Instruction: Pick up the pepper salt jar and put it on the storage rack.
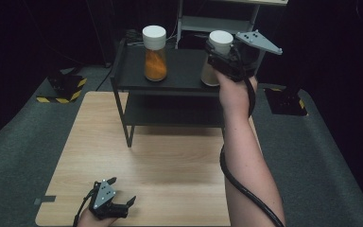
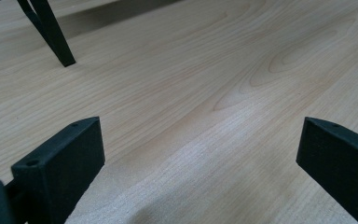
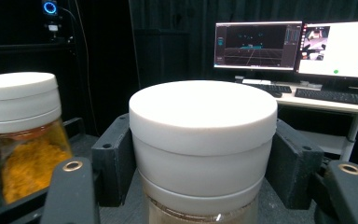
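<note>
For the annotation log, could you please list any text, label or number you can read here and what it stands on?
No text can be read.
Two monitors: screen content too small and blurred to read.
Orange-filled jar: no label visible.
Jar between the right gripper's jaws: no label visible.

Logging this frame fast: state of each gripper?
Left gripper: open, empty, low over the table.
Right gripper: jaws against the jar's white lid.
</note>
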`<act>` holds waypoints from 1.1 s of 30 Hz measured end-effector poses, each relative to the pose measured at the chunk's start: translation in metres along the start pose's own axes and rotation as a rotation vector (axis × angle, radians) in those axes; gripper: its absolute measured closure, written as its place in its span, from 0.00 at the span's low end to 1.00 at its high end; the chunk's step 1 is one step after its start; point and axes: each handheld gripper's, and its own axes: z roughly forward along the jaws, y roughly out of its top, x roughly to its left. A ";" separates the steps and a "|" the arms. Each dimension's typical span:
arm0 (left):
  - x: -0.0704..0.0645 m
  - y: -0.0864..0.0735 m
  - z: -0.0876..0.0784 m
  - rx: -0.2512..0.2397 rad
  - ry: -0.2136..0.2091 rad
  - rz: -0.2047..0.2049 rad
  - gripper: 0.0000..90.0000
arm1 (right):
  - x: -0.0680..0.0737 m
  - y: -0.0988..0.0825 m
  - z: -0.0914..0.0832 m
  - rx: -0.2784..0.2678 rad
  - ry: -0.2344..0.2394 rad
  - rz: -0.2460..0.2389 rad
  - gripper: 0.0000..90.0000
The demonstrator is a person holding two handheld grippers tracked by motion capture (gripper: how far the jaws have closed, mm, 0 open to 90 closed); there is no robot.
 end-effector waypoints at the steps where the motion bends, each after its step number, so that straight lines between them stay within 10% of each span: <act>1: 0.000 0.000 0.000 0.000 0.000 0.001 0.01 | -0.001 0.000 0.003 0.004 -0.002 0.002 0.38; 33: -0.001 0.001 -0.001 0.007 0.002 0.000 0.01 | -0.007 -0.008 0.015 -0.007 0.015 -0.003 0.37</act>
